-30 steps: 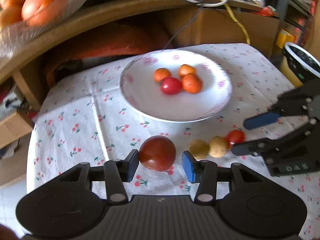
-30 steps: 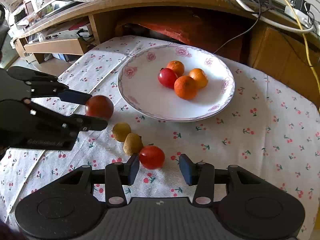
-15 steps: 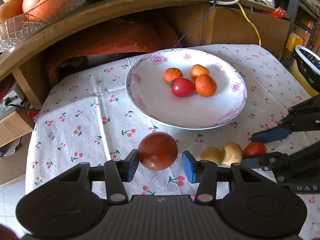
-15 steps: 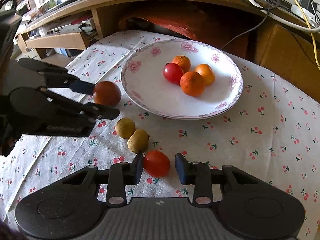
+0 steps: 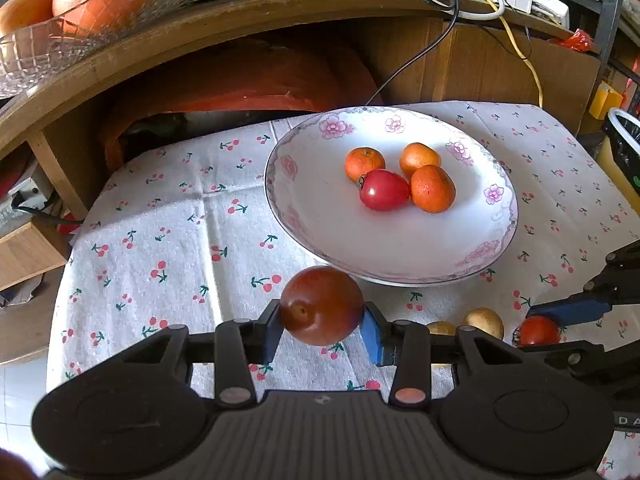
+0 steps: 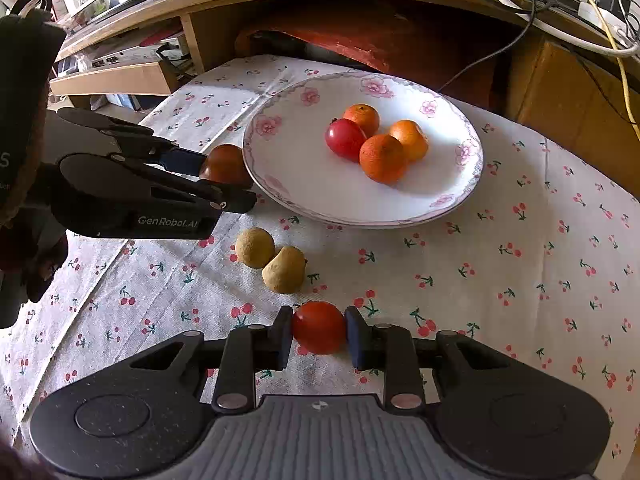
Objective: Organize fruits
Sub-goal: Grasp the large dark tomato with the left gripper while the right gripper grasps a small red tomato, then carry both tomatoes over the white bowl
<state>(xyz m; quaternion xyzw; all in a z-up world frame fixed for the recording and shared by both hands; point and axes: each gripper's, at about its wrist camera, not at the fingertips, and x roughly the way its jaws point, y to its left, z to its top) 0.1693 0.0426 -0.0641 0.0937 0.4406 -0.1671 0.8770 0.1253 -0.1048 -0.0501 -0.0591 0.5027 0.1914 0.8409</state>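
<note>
Both of my grippers have closed since a second ago, when their pads stood clear of the fruit. Now my left gripper [image 5: 322, 328] has its blue pads pressed on either side of the dark red fruit [image 5: 321, 305], and that fruit sits nearer the plate [image 5: 304, 216] than before, just at its near rim. From the right wrist view the dark red fruit [image 6: 225, 164] is partly hidden behind the plate's left edge [image 6: 256, 168].

My right gripper [image 6: 319, 338] is clamped on the small red tomato [image 6: 319, 332], pads touching both its sides, low over the cherry-print cloth [image 6: 500, 280]. Just beyond it to the left lie two yellow-brown fruits [image 6: 270, 258], touching each other, between the tomato and the plate's near rim.

On the plate, three oranges [image 6: 382, 158] and a red tomato [image 6: 345, 139] cluster toward the far right, leaving the near and left parts of the dish bare. Cloth to the right of my right gripper is open out to the table's edge. A wooden shelf [image 5: 160, 44] overhangs the far side.
</note>
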